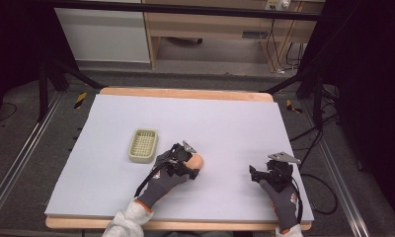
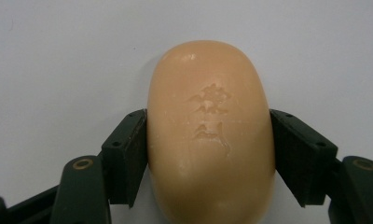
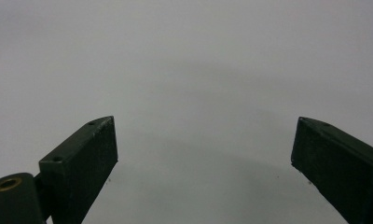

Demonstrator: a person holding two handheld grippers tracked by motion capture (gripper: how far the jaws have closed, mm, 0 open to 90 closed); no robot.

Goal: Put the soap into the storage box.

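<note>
L gripper (image 2: 208, 154) clamps soap (image 2: 210, 135) across its sides, R gripper (image 3: 203, 154) released; soap likely hard, slick, grip mid-body.

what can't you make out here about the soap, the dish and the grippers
- Soap: its near end is cut off by the bottom edge of the left gripper view; the stamped mark is too worn to read.
- Soap dish: too small in the high view to tell whether anything lies in it.
- Left gripper: its jaw tips are hidden behind the soap and hand in the high view.
- Right gripper: its jaw bases are cut off by the bottom edge.
</note>
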